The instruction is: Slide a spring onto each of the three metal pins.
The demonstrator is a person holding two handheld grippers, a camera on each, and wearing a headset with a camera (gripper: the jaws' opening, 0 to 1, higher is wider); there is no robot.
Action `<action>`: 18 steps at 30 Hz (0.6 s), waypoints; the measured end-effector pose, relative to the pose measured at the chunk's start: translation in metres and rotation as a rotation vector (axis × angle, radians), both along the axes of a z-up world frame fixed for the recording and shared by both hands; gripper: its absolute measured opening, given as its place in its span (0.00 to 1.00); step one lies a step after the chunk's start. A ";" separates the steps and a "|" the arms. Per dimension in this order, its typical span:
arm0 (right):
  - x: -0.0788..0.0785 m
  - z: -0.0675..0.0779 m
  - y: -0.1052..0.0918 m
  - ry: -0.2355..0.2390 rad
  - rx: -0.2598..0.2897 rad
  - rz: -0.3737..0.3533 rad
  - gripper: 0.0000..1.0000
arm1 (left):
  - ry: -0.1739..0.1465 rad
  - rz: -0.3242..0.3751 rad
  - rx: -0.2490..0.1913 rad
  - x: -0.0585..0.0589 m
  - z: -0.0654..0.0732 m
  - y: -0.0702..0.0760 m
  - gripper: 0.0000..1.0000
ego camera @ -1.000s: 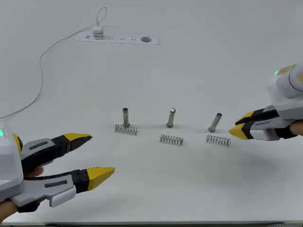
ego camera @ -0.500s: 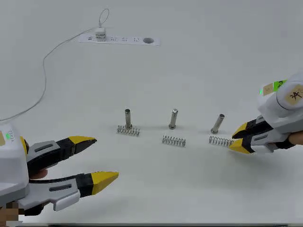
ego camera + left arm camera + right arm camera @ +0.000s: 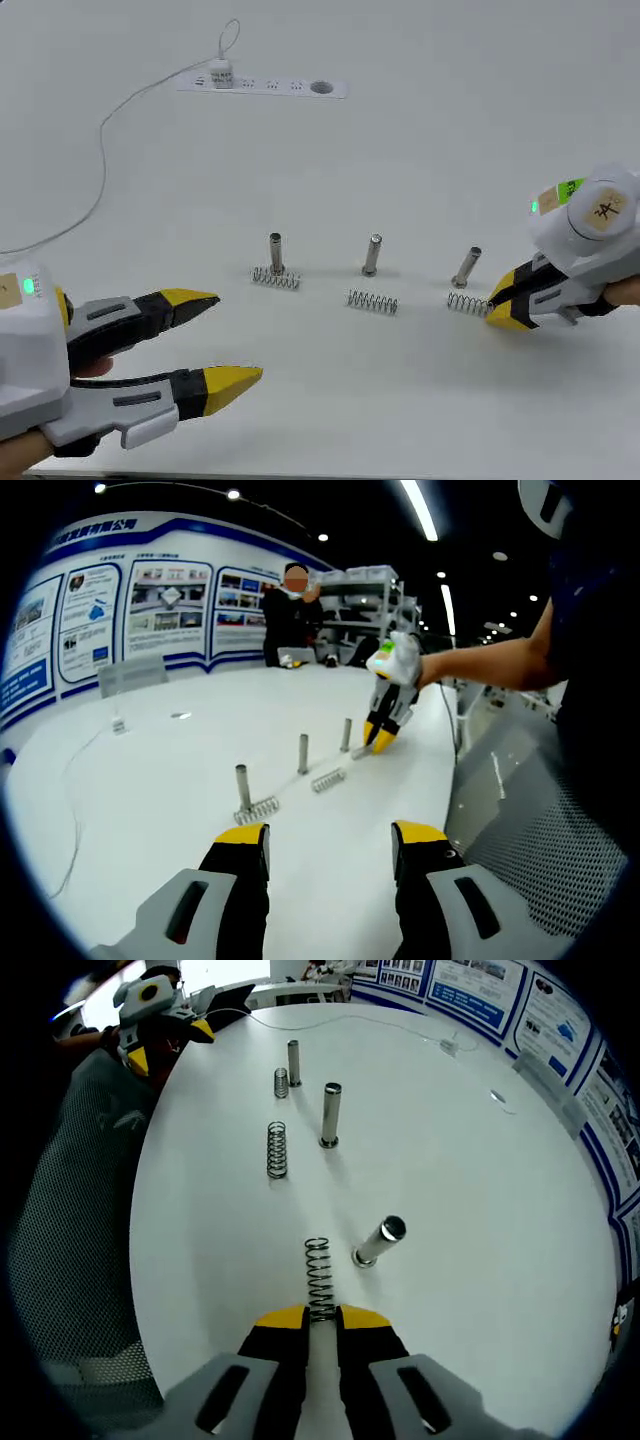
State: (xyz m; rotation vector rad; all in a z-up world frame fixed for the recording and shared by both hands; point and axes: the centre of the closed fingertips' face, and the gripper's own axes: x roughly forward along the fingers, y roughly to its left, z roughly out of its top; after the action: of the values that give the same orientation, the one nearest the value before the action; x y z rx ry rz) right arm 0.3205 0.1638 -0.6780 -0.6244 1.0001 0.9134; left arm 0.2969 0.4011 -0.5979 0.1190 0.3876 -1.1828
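Three metal pins stand upright in a row: left pin, middle pin, right pin. A spring lies flat in front of each: left spring, middle spring, right spring. My right gripper rests low on the table, shut on the right spring's near end, beside the right pin. At the front left my left gripper hovers open and holds nothing, well short of the left pin. The left gripper view also shows my right gripper.
A white power strip lies at the far side, with a white cable curving off to the left. The white table's front edge runs just below my left gripper. A person stands far beyond the table.
My right gripper has dropped and moved left to the right spring's end, and its jaws have closed on it. The left gripper has stayed open in about the same place.
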 end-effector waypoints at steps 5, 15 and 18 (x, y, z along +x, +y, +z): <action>-0.003 0.000 0.001 0.000 -0.013 0.016 0.12 | -0.014 -0.048 0.015 -0.004 0.003 -0.008 0.50; -0.015 0.008 0.002 0.004 -0.023 0.008 0.11 | -0.062 -0.195 0.040 -0.004 0.007 -0.040 0.49; -0.019 0.006 0.004 0.015 -0.021 0.005 0.11 | -0.071 -0.244 0.050 -0.004 0.005 -0.052 0.48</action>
State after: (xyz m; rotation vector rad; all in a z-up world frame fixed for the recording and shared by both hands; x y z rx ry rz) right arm 0.3017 0.1673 -0.6720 -0.6384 1.0232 0.9141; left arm 0.2925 0.3492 -0.5926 0.2566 0.3466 -1.4056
